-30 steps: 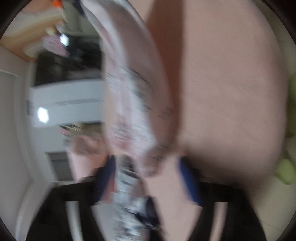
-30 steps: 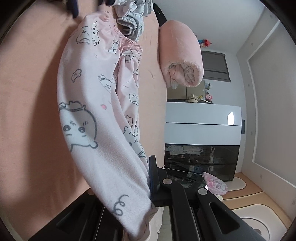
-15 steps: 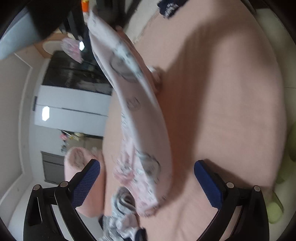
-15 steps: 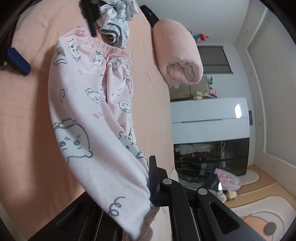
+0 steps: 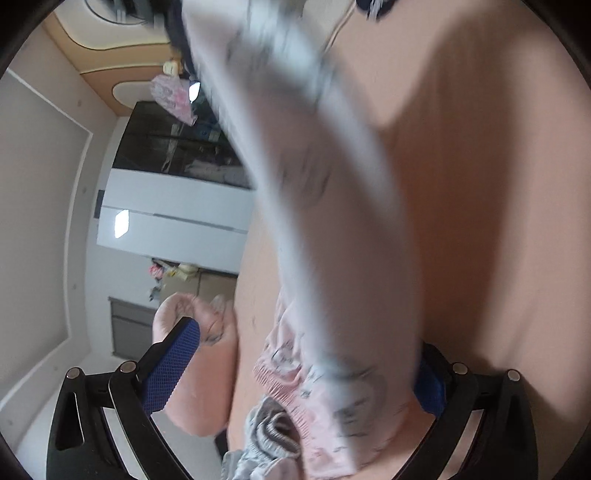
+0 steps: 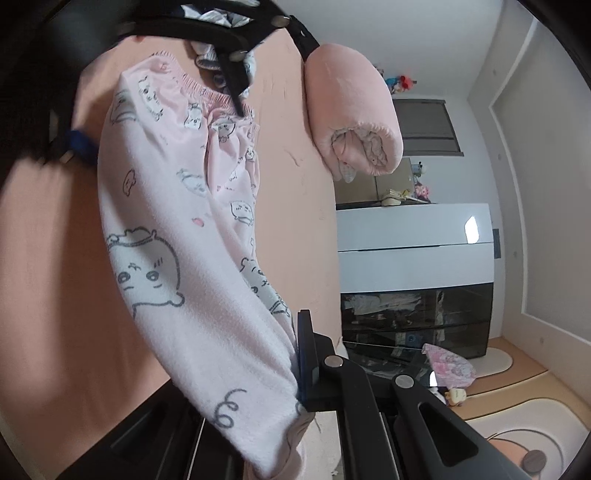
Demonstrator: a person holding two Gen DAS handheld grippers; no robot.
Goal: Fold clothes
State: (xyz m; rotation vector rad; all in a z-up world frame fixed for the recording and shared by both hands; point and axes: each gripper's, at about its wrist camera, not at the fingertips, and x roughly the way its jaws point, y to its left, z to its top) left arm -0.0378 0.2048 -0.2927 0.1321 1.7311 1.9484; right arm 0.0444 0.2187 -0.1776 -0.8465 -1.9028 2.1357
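Pink pyjama trousers [image 6: 177, 206] with cartoon prints stretch across the peach bed sheet [image 6: 48, 295]. My right gripper [image 6: 258, 369] is shut on one leg cuff and lifts it off the bed. The elastic waistband [image 6: 192, 85] lies at the far end. There my left gripper [image 6: 159, 125] straddles the waist end, open. In the left wrist view the trousers [image 5: 332, 258] are blurred and run up between the left gripper's [image 5: 306, 343] blue pads [image 5: 173, 365], which stand wide apart. The waistband [image 5: 280, 373] lies just in front of them.
A rolled pink blanket [image 6: 351, 110] lies along the bed's edge beside the waistband. A crumpled grey garment [image 5: 266, 435] sits just past the waist end. A dark garment [image 5: 373, 7] lies further off on the sheet [image 5: 480, 184]. A white and black cabinet [image 6: 413, 240] stands beyond the bed.
The left gripper, closed on cloth a second ago, has let go, opened wide and moved down over the waist end. The right gripper keeps holding the cuff.
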